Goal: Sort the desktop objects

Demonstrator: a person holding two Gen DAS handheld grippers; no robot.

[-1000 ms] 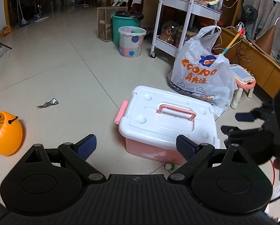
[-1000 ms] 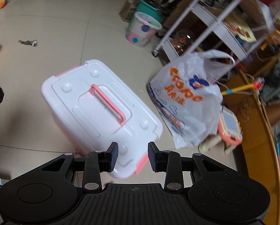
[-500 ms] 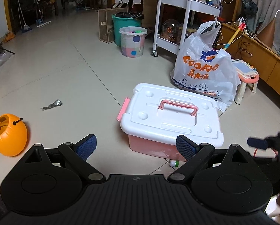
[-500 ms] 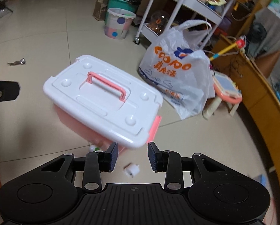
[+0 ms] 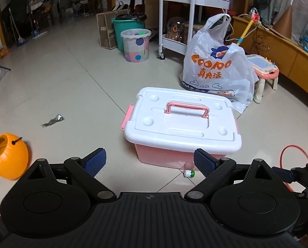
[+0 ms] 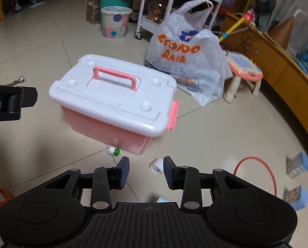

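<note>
Left to right on the tiled floor, left wrist view: orange pumpkin-shaped toy (image 5: pixel 8 156) at far left, crumpled foil scrap (image 5: pixel 53 120) beyond it, then the pink storage box (image 5: pixel 180 124) at centre with its white lid latched and its pink handle (image 5: pixel 187 108) standing up. A white-and-green bead (image 5: pixel 189 173) lies just beside the box's near bottom edge. Printed plastic bag (image 5: pixel 218 70) stands behind the box; a red ring (image 5: pixel 294 159) lies at right.

Left gripper (image 5: pixel 149 162): jaws spread wide, empty, held above the floor short of the box. Right gripper (image 6: pixel 146 172): jaws parted, narrower, empty; a small white cylinder (image 6: pixel 157 165) sits on the floor just ahead of the right-hand finger.

Handling judgement: box is rigid moulded plastic, smooth and likely slippery on the walls; weight unknown, contents hidden. Best hold is probably the raised handle, or the side latch (image 6: pixel 173 115) to open. Bead and cylinder look light, hard, apt to roll.

Versus 0.5 s ago: both cameras sit farther back from the box. Right jaws now wider apart; left jaws unchanged.
</note>
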